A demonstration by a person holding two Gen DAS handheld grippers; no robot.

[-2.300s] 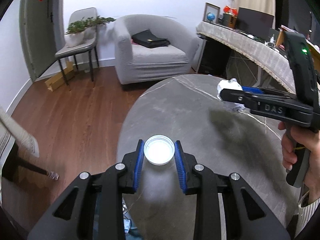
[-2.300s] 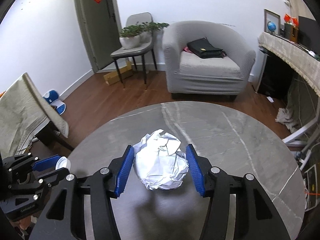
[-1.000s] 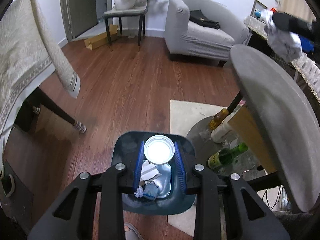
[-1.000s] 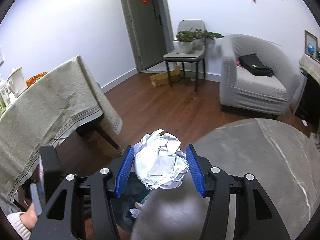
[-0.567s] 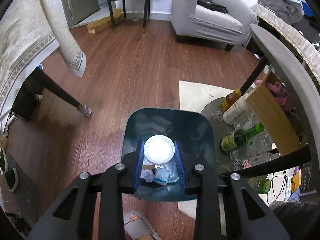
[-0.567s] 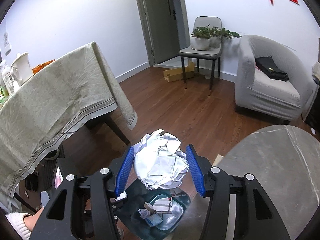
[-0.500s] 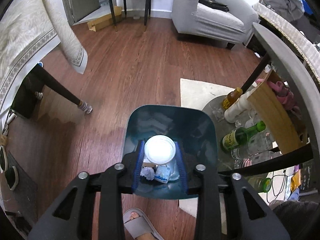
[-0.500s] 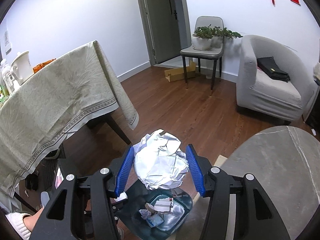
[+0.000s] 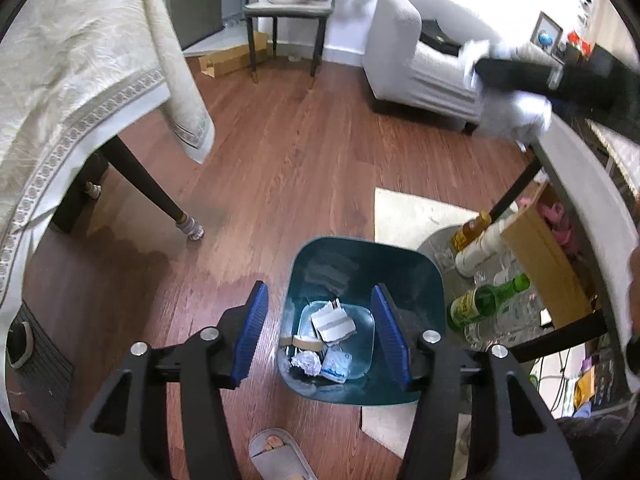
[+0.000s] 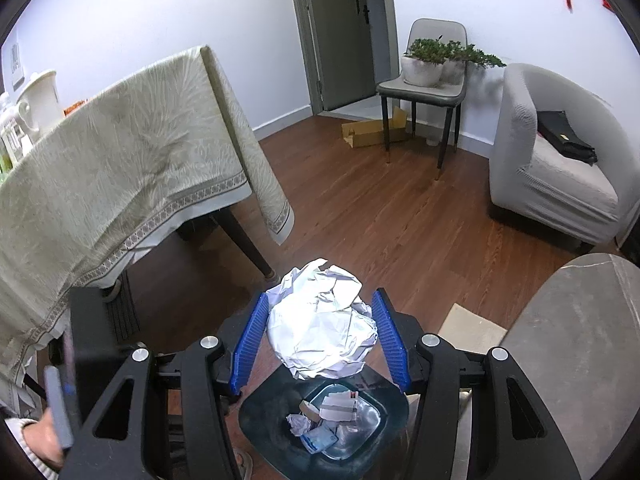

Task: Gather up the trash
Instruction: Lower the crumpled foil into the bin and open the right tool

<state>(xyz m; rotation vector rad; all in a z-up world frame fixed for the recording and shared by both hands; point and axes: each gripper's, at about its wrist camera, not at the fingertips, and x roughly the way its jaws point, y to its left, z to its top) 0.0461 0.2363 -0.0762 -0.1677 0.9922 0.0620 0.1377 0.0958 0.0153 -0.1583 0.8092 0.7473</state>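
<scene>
A teal trash bin [image 9: 400, 268] stands on the wood floor, with paper scraps and a clear cup inside; it also shows in the right wrist view [image 10: 272, 412]. My left gripper [image 9: 322, 334] is open and empty above the bin's mouth. My right gripper [image 10: 322, 338] is shut on a crumpled white paper ball [image 10: 322, 330] and holds it above the bin. The right gripper with the paper ball [image 9: 516, 116] appears blurred at the upper right of the left wrist view.
A cloth-covered table [image 9: 76, 80] stands at left, a round grey table [image 10: 580, 352] at right with bottles [image 9: 484, 300] and a cardboard box under it. A grey armchair [image 10: 560, 176] and a chair with plants [image 10: 428, 80] stand behind. A slippered foot [image 9: 276, 456] is near the bin.
My left gripper has opened and the white-lidded cup has left it. My right gripper has carried the paper ball over the bin.
</scene>
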